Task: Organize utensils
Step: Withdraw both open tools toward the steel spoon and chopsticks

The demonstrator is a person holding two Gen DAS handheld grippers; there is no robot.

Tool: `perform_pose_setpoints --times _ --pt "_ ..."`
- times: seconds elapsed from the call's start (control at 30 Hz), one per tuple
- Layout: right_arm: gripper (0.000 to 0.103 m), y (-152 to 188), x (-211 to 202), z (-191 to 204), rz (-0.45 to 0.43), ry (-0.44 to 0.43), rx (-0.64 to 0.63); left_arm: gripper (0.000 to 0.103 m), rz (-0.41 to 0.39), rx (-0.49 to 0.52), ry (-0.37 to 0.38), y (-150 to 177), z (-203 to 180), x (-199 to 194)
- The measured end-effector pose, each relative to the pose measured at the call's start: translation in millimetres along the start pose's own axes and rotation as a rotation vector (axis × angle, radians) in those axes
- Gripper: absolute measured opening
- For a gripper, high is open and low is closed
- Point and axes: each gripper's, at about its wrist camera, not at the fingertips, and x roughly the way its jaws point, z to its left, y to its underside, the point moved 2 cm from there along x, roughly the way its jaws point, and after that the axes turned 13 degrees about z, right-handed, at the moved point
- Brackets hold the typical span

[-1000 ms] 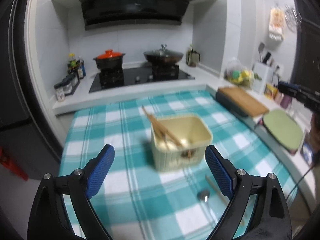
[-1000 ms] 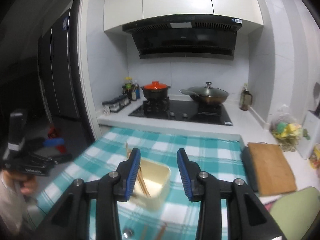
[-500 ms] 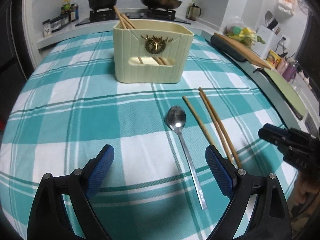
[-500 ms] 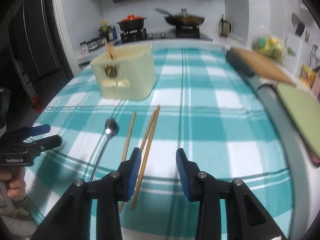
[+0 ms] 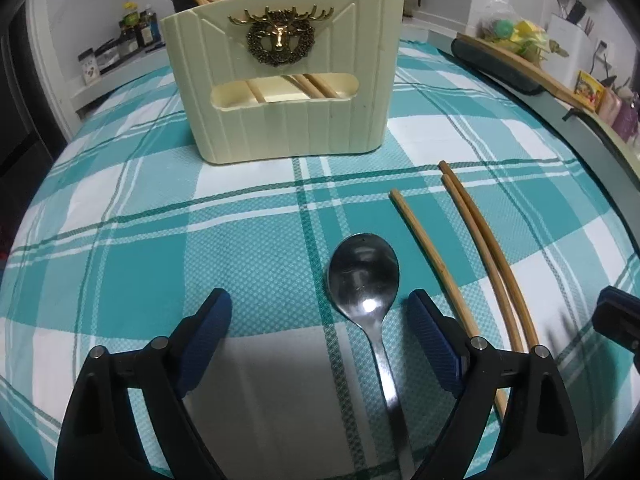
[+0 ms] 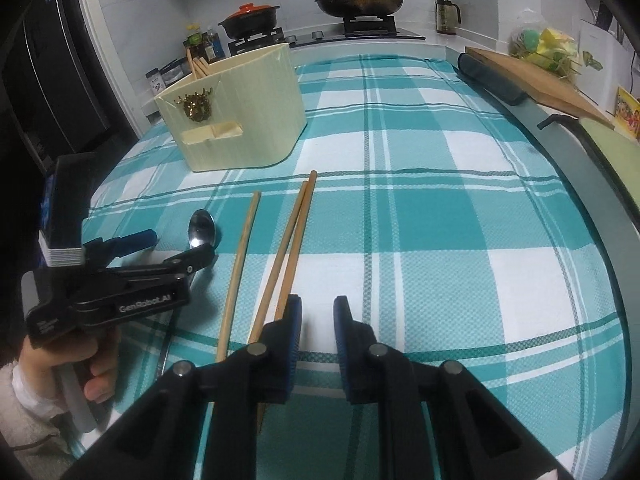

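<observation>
Pickup step, judged: left gripper (image 5: pixel 320 332), jaws wide apart, straddles the spoon (image 5: pixel 366 280) at lower centre; right gripper (image 6: pixel 316 328), slightly parted and empty, sits beside the chopsticks (image 6: pixel 288 248); next, close on the spoon, carry to the holder (image 5: pixel 282 76)

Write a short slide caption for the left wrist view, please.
Open left tool straddles the spoon on checked cloth, before the cream holder.

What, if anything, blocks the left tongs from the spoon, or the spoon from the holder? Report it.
Nothing visible does. The left tongs are open with the spoon lying between the jaws, not gripped. Only bare checkered cloth lies between the spoon and the cream holder. The loose chopsticks lie off to the spoon's right.
</observation>
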Motion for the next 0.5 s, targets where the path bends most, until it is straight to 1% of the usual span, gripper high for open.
perform_pose_setpoints --times 0.03,0.07,0.1,0.13,0.17,0.3,0.43,0.47,0.5 --pt "0.017 0 -1 -1 -0.002 0.0 0.0 0.08 -0.014 0.003 0.0 -1 -2 -1" --pt "0.017 0 -1 -1 -0.003 -0.003 0.0 0.066 -0.02 0.01 0.006 -2 -4 -2" --pt "0.017 0 -1 0 -0.002 -0.007 -0.001 0.059 -0.026 0.021 0.021 -2 -5 -3" --pt "0.017 -1 1 1 0.001 -0.009 -0.003 0.043 -0.033 0.034 0.029 -1 -7 -4" --pt "0.017 -2 3 2 0.006 -0.01 -0.007 0.036 -0.036 0.042 0.034 -1 -9 -5" --pt "0.017 -9 21 9 0.034 -0.027 -0.017 0.036 -0.034 0.049 0.075 1 -2 -7" --pt "0.017 -20 42 18 0.066 -0.056 -0.031 0.036 -0.027 0.118 0.083 9 0 -11" --pt "0.017 -21 47 20 0.076 -0.049 -0.039 0.036 -0.023 0.138 0.085 12 0 -12" --pt "0.013 -22 52 21 0.088 -0.031 -0.046 0.036 -0.017 0.158 0.088 15 1 -14"
